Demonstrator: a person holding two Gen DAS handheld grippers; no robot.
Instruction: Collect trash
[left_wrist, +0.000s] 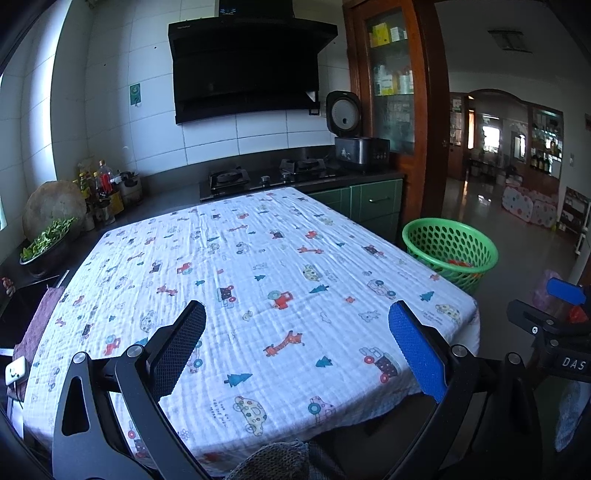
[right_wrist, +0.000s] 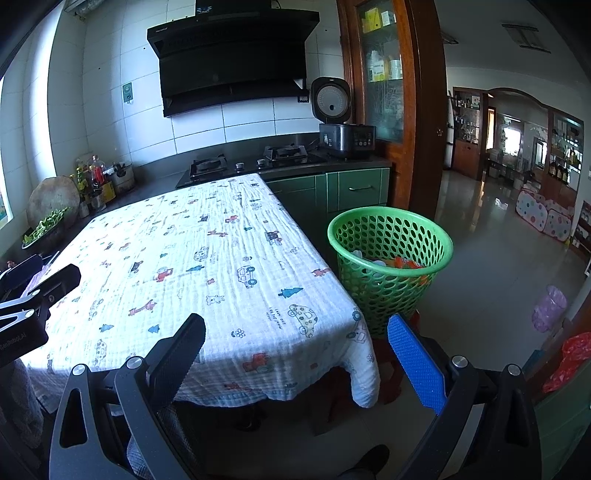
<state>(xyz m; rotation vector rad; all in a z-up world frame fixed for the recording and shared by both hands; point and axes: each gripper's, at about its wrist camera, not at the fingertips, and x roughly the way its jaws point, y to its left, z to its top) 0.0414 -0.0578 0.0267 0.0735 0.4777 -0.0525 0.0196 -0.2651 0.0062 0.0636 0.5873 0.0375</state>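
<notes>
At the far left, the counter under the window holds a bowl of green leaves (left_wrist: 46, 236) and a cluster of bottles (left_wrist: 99, 181), all well apart from the work area and probably just kitchen clutter rather than trash. Next comes the table, covered by a white cloth printed with cars, giraffes and trees (left_wrist: 258, 266); no trash shows on the cloth in either view.

The left gripper (left_wrist: 297, 347) hovers above the near part of the table, its black and blue fingers spread wide with nothing between them. It looks parked, held level over the cloth as if waiting or scanning for anything left.

Further right, the right gripper (right_wrist: 295, 362) hangs over the table's near right corner and the floor beyond it, fingers likewise wide apart and empty. It points toward the basket side, a sensible place to be if it has dropping duties.

Just beside the table's right edge stands the green perforated basket (right_wrist: 391, 221), raised on a red stool (right_wrist: 388, 354), likely so that its rim sits near table height for easy drops. Inside lie orange-red wrappers and pale scraps (right_wrist: 402, 264), so the trash appears already gathered there.

At the far right, a pink-purple bag (right_wrist: 550, 306) sits on the floor and something red and crinkled (right_wrist: 569, 358) lies near the edge; whether either counts as trash I cannot tell.
</notes>
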